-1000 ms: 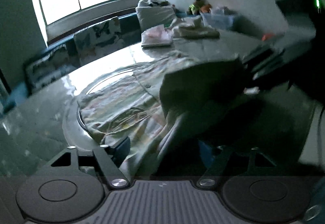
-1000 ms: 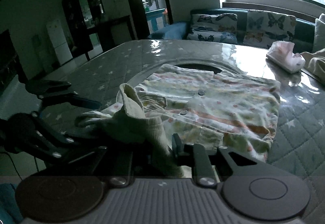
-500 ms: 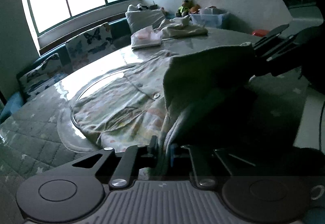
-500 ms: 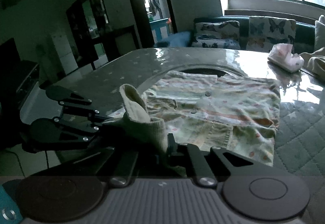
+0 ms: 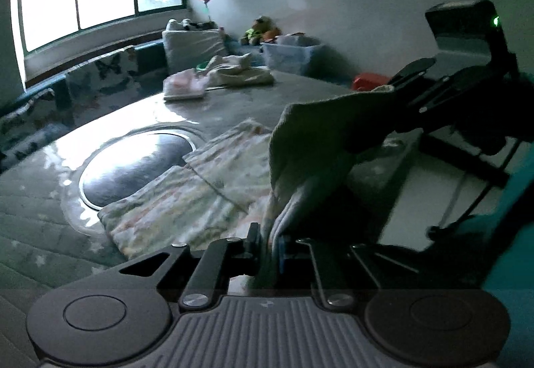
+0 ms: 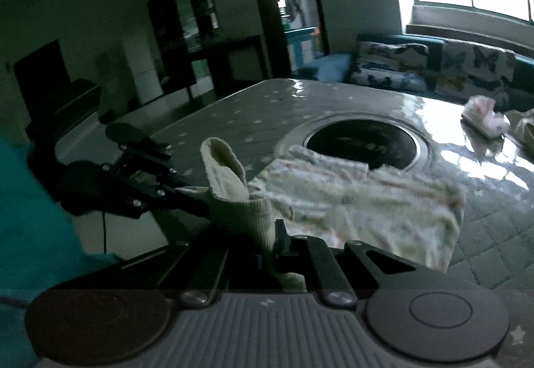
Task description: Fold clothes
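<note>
A pale printed baby garment (image 5: 187, 201) lies on the quilted table (image 5: 40, 201), its near end lifted. My left gripper (image 5: 268, 242) is shut on the garment's near edge. My right gripper (image 6: 267, 251) is shut on the ribbed cuff (image 6: 240, 201) of the same garment (image 6: 367, 201). The cloth stretches taut between the two grippers above the table edge. In the left wrist view the right gripper (image 5: 410, 94) is at the right, holding the cloth's far corner. In the right wrist view the left gripper (image 6: 173, 191) is at the left.
A round glass inset (image 5: 137, 164) sits in the table beyond the garment. Folded clothes (image 5: 185, 87) and a cream pile (image 5: 240, 74) lie at the far end. A butterfly-print sofa (image 6: 434, 70) runs under the window. The floor drops off past the near table edge.
Both grippers pulled the garment toward the near table edge and raised its end. The garment slid off the round inset, which now shows bare. The left gripper, open a second ago, has closed on the cloth.
</note>
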The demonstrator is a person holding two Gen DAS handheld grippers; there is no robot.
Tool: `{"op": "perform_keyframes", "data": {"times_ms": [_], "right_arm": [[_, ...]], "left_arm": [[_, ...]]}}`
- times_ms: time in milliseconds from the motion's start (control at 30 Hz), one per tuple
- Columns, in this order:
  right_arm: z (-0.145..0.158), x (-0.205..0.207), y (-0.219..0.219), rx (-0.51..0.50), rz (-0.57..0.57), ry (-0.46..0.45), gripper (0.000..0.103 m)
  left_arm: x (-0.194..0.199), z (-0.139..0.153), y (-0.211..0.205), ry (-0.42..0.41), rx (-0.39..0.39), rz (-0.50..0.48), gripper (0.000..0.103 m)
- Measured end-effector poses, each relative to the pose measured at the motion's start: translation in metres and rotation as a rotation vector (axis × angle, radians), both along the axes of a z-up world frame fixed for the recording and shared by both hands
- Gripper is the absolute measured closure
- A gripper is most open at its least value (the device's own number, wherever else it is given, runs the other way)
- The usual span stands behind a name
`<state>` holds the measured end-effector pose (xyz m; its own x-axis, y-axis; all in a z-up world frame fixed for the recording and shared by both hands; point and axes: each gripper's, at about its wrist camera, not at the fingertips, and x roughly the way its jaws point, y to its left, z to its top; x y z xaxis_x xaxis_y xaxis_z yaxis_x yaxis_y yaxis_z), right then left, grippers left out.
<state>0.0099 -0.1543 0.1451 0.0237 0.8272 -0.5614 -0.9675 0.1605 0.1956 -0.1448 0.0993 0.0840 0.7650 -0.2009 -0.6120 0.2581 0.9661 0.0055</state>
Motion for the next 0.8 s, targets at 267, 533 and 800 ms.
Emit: {"op": "perform_keyframes", "data": {"times_ms": [267, 533, 800], "right_arm": [[0.016, 0.017, 0.018, 0.001, 0.003, -0.022, 0.098], [0.02, 0.065, 0.061, -0.009, 0.011, -0.063, 0.098], [0.006, 0.115, 0.112, -0.039, -0.015, -0.074, 0.098]], "left_arm": [[0.019, 0.009, 0.019, -0.016, -0.064, 0.037, 0.092], [0.059, 0.008, 0.055, -0.015, -0.103, 0.097, 0.092], [0.114, -0.009, 0.097, 0.046, -0.144, 0.163, 0.092]]}}
